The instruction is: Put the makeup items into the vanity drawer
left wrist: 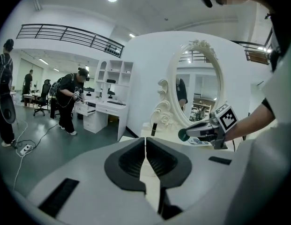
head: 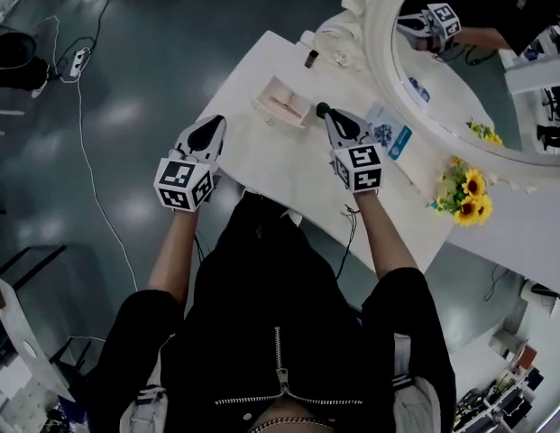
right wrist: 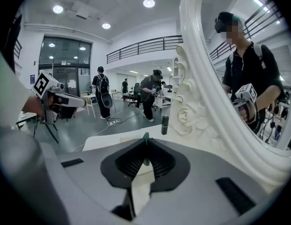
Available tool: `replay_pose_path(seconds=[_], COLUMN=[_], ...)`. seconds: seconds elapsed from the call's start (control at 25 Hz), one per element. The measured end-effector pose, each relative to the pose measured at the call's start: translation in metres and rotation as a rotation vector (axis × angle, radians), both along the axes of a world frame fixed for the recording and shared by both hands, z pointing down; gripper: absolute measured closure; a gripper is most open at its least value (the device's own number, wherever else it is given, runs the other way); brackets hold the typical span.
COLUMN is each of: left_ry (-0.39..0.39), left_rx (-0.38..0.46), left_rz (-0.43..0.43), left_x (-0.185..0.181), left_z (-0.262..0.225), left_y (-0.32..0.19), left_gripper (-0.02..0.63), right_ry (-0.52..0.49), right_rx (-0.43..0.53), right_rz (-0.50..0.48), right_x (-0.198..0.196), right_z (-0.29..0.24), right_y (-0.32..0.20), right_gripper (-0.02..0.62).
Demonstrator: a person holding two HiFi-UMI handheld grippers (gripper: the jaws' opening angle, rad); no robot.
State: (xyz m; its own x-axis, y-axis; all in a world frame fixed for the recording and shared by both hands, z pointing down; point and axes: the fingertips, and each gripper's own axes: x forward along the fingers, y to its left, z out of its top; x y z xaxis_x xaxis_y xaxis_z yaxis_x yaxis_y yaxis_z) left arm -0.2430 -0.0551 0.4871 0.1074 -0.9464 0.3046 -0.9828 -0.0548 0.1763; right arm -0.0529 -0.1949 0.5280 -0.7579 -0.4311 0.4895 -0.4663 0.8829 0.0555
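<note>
Slipping is the first danger I see. The right gripper (head: 332, 121) has its jaws closed on a thin dark green makeup item (head: 321, 109). It holds the item over the white worktop (head: 261, 165), between a shallow beige box (head: 284, 103) and a blue and white packet (head: 390, 135). In the right gripper view only a narrow green edge sits at the very tips of the jaws, so the hold looks small. I think a fast swing or a knock on the worktop edge can turn the item or let it fall.

The left gripper (head: 210, 128) has its jaws together with nothing between them, so it gives no support. I cannot find the vanity drawer in any view. Probably the person's body hides it, and a closed drawer would need the empty gripper first. A small dark tube (head: 310, 59) stands upright just beside the mirror frame (head: 377, 39), and a careless pass may tip it.

The green item looks round from the side and flat from the edge, with a smooth, hard surface, probably plastic. The jaws have ribbed black pads. The worktop is smooth and matte white. The mirror frame is carved with scrolls and a rose. The sunflowers (head: 469, 195) are, I guess, artificial.
</note>
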Motion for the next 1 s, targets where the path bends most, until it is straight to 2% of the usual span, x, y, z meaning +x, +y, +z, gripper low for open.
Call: replay_pose_path(seconds=[0.32,0.6,0.76,1.0], left_ry=[0.005,0.004,0.002,0.004], left_rx=[-0.023,-0.046,-0.051,-0.05], left_rz=[-0.063,-0.095,-0.107,-0.08], left_x=[-0.023,-0.033,-0.038,-0.034], left_z=[0.007,0.013,0.014,0.011], left_y=[0.02,0.035,0.04,0.034], left_gripper=[0.58,0.58,0.58,0.58], right_ry=[0.123,0.213,0.207,0.162], right_rx=[-0.065,-0.128,-0.124,-0.13], right_rz=[-0.064,-0.079,-0.067,-0.026], right_x=[-0.057,-0.073,-0.074,-0.067], right_z=[0.063,0.098,0.105,0.094], right_y=[0.004,0.01,0.005,0.004], right_gripper=[0.565,0.553,0.508,0.523])
